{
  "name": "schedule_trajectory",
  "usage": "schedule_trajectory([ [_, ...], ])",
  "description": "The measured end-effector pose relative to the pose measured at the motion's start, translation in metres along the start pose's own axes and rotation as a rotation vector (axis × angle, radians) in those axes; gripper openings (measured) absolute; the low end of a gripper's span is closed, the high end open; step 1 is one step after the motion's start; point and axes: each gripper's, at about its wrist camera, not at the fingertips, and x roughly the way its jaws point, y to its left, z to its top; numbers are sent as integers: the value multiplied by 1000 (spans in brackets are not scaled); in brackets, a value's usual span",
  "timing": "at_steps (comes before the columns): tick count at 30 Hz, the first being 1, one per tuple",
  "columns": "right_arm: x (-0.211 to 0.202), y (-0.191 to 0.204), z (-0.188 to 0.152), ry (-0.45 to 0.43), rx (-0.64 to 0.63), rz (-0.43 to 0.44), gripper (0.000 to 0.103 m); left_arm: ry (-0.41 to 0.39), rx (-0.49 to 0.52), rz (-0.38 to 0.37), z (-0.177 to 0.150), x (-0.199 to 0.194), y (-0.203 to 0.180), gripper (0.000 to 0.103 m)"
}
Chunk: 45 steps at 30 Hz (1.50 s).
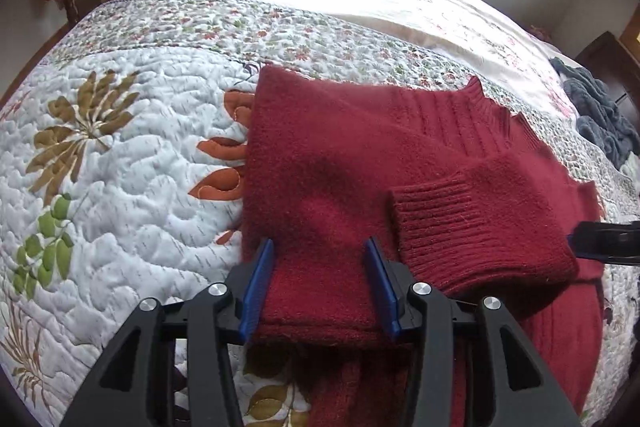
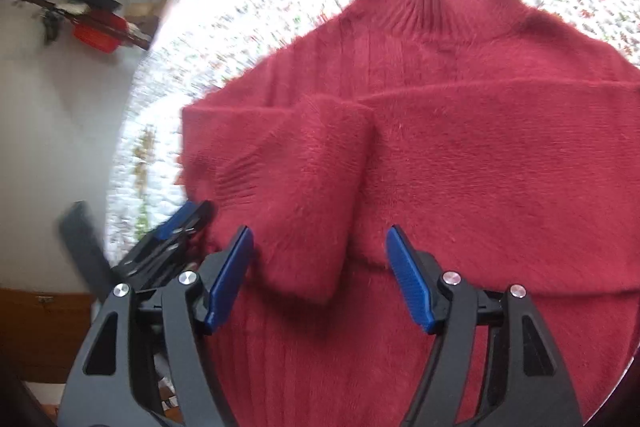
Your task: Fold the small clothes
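Red sweater (image 1: 360, 163) lying on quilted bed (image 1: 120, 155), both sleeves folded across chest, collar (image 2: 436, 7) pointing away. Left tongs (image 1: 320, 287) standing apart, straddling folded sleeve edge, not clamping. Right tongs (image 2: 318, 275) standing apart, hovering over sleeve cuff (image 2: 288, 187). Left view alone showing blue-grey garment (image 1: 600, 115) lying at bed's far right; right view alone showing cluttered wall shelf (image 2: 80, 11).
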Motion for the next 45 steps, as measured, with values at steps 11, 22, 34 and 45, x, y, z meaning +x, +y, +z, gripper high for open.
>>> schedule_trajectory([
  [11, -19, -6, 1, -43, -56, 39, 11, -79, -62, -104, 23, -40, -8, 47],
  [22, -11, -67, 5, -63, 32, -81, 13, 17, 2, -100, 18, 15, -65, 47],
  [34, -41, -55, -4, -174, -54, -234, 42, 24, 1, -137, 18, 16, -56, 47],
  [45, 14, 40, -32, -66, -487, -375, 62, 54, -27, -143, 18, 31, -53, 48],
])
